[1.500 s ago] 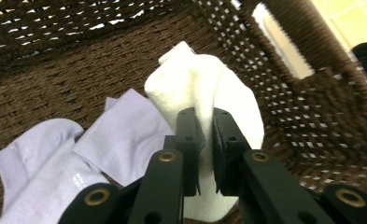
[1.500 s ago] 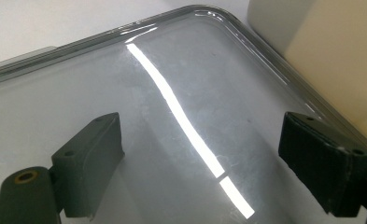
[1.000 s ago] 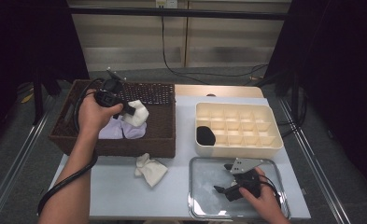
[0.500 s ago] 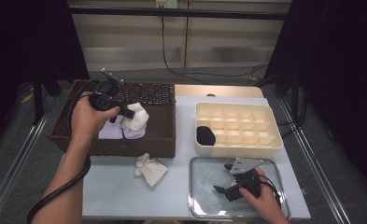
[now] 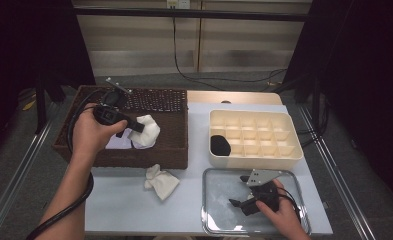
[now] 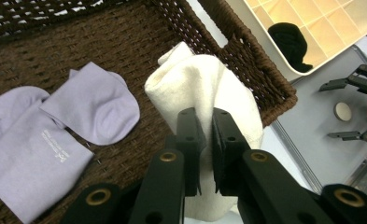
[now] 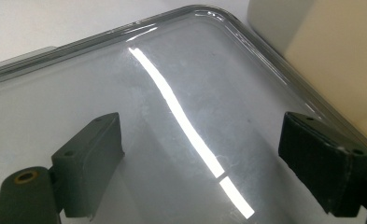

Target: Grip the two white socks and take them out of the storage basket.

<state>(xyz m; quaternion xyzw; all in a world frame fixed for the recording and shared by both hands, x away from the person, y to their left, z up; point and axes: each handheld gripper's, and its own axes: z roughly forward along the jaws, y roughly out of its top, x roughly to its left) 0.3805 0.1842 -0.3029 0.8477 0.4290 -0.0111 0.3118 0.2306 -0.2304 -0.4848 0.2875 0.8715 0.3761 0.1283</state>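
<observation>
On the worktop (image 5: 119, 210), the wicker basket (image 5: 156, 150) is the landmark. Right of it stands the cream divider box (image 5: 284, 150); nearer, the metal tray (image 5: 219, 220) lies under the right tongs (image 5: 237, 203), jaws wide apart. Above the basket, the left tongs (image 5: 138, 128) clamp a white sock (image 5: 148, 131); lilac socks (image 6: 55, 135) lie inside, another white sock (image 5: 161, 181) just outside.

this looks like a lab or test room set up for recording, not a home. a plain white table (image 5: 119, 210) stands on grey carpet, flanked by metal rails (image 5: 19, 165) on the floor. black curtains (image 5: 29, 45) hang at both sides, and a bare panelled wall (image 5: 199, 45) behind carries a socket with a black cable (image 5: 184, 55) trailing down. the props sit staged in order: a wicker basket (image 5: 169, 150), a compartment box (image 5: 284, 150), a metal tray (image 5: 209, 220).
</observation>
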